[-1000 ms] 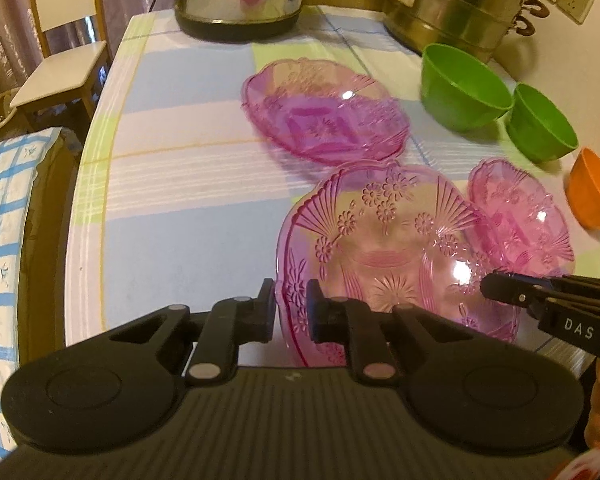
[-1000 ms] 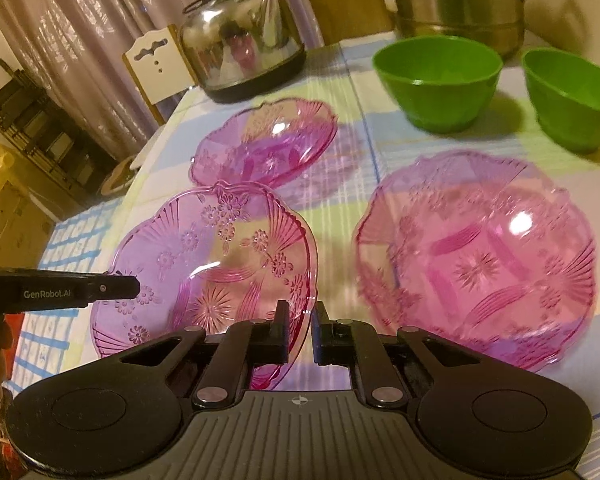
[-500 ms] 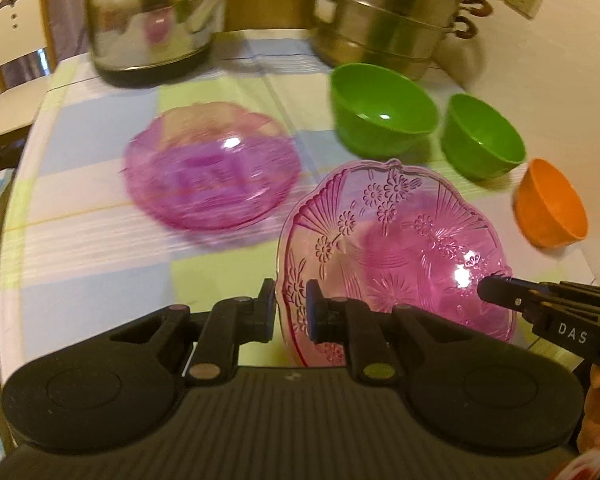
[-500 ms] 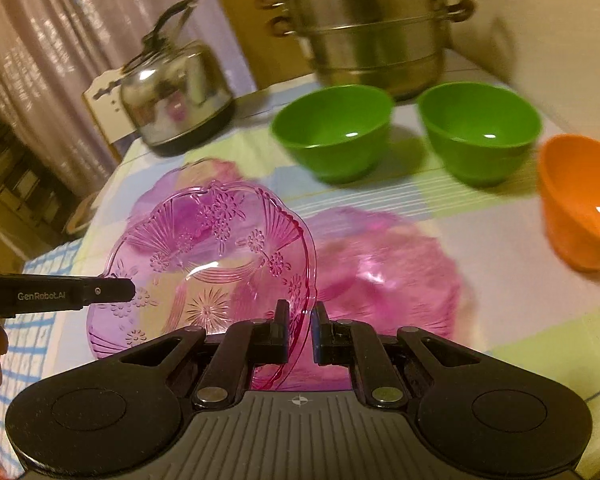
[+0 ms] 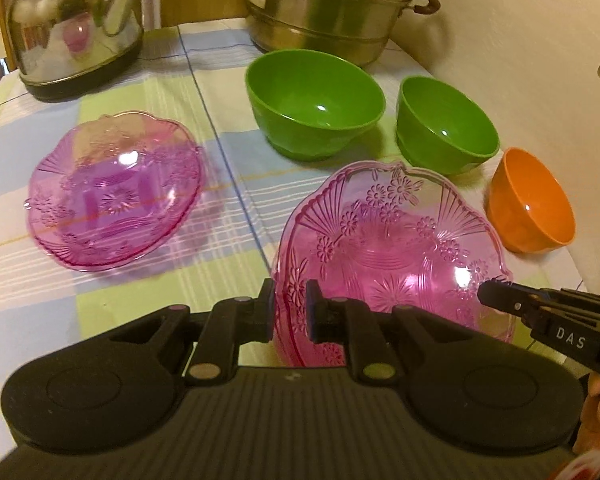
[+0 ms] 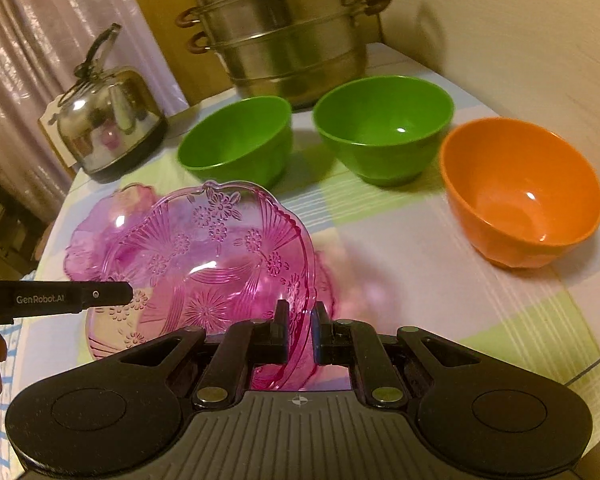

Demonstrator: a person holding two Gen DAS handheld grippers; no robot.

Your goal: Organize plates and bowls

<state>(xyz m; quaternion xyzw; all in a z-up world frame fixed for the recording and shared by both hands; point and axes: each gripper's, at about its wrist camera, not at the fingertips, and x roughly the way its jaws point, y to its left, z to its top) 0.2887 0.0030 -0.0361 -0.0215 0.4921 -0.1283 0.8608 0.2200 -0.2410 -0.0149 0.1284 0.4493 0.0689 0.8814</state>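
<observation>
Both the left tool (image 5: 289,306) and the right tool (image 6: 300,330) clamp opposite rims of a pink glass plate (image 5: 396,256) above the tabletop (image 5: 228,276).

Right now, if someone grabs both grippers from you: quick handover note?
Left gripper and right gripper: both shut on opposite rims of the carried pink plate, lifted off the table.
A second pink plate lies on the tablecloth; something pink shows beneath the carried one.
Big green bowl, small green bowl, orange bowl: separate, unstacked.
Left: set this plate down, then nest bowls.
</observation>
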